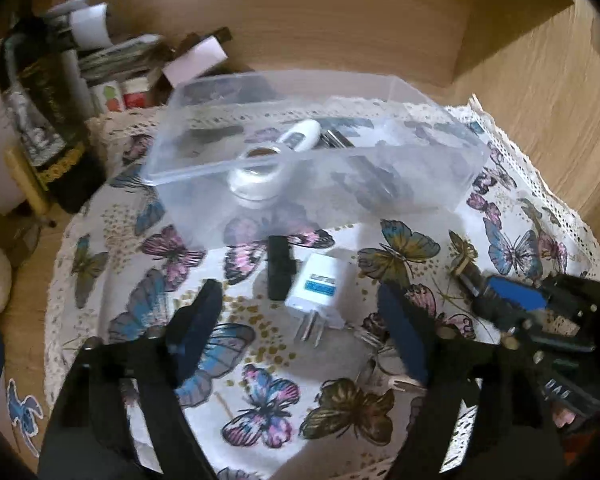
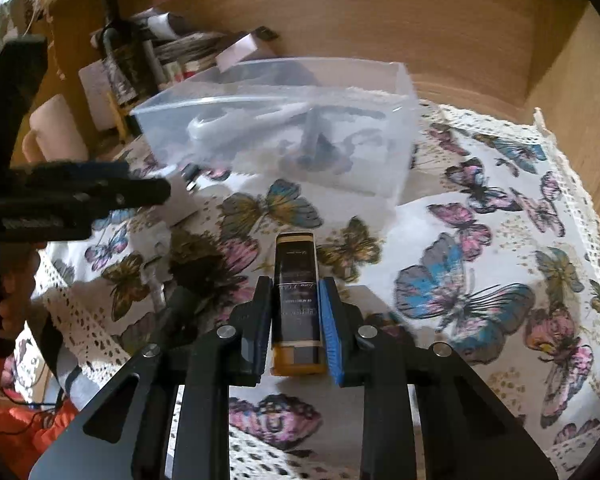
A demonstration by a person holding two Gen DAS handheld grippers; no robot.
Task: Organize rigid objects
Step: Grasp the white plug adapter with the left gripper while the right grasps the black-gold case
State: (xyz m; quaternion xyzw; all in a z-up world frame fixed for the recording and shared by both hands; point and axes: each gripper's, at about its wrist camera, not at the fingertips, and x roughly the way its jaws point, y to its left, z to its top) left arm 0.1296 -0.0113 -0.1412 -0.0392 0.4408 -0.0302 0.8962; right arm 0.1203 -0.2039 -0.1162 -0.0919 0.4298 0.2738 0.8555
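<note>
A clear plastic box (image 1: 452, 184) stands on the butterfly cloth and holds a white device (image 1: 276, 152) and dark items; it also shows in the right wrist view (image 2: 380, 152). My left gripper (image 1: 300, 300) is open, low over the cloth, its fingers either side of a white plug adapter (image 1: 318, 290) and a small black block (image 1: 279, 268). Keys (image 1: 370, 338) lie by its right finger. My right gripper (image 2: 294, 292) is shut on a black and gold rectangular box (image 2: 296, 276), held above the cloth. The right gripper also appears in the left wrist view (image 1: 520, 300).
Bottles, papers and small boxes (image 1: 60, 120) crowd the back left corner. Wooden walls (image 1: 540, 100) close in behind and to the right. The lace-edged cloth (image 2: 500, 240) covers the surface. The left gripper shows at the left of the right wrist view (image 2: 80, 192).
</note>
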